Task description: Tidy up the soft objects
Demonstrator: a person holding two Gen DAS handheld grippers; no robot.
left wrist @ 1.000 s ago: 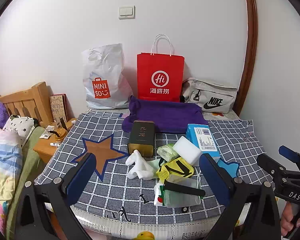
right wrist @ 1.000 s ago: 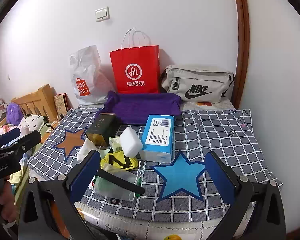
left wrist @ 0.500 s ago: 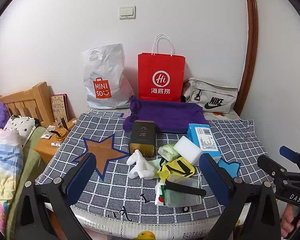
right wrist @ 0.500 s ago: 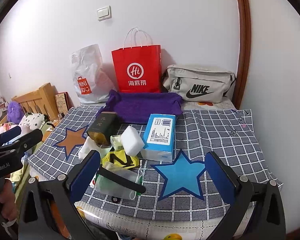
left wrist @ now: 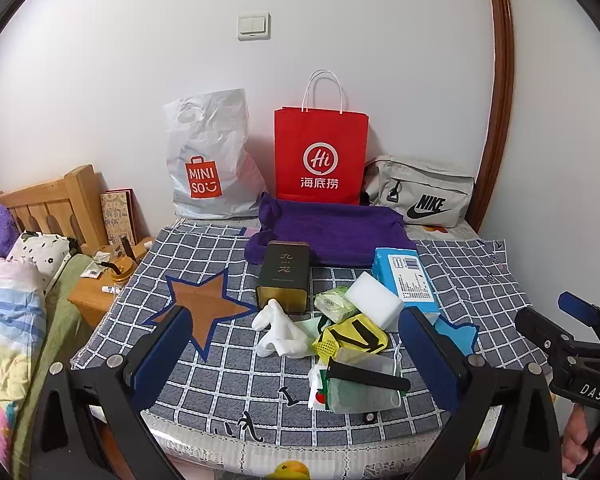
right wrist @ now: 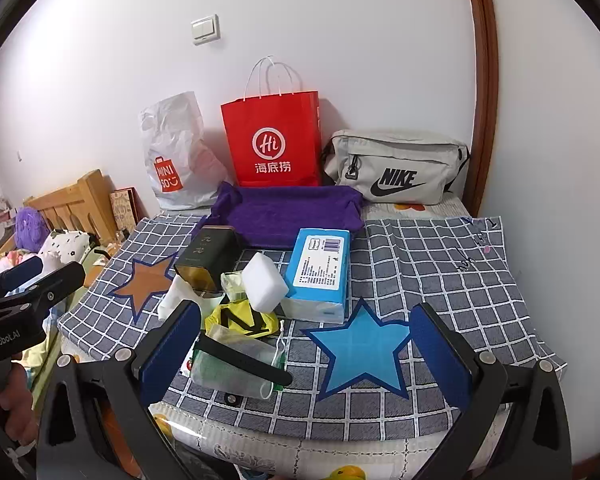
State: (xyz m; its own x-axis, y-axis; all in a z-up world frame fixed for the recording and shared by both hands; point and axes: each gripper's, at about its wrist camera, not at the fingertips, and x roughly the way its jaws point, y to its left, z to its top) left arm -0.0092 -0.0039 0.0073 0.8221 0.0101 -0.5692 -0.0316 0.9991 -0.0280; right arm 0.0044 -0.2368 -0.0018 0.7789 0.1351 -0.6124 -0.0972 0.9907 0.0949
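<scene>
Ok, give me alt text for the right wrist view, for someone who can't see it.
An open hand-held gripper hovers at the near edge of a checked cloth with a blue star, facing a pile of small items: a blue tissue pack, white sponge and dark tin. Three bags stand against the wall behind.

Ahead of our spread jaws we count three bags: white plastic bag, red paper bag, grey waist bag. Between the jaws: one dark tin, one sponge, one tissue pack.
</scene>
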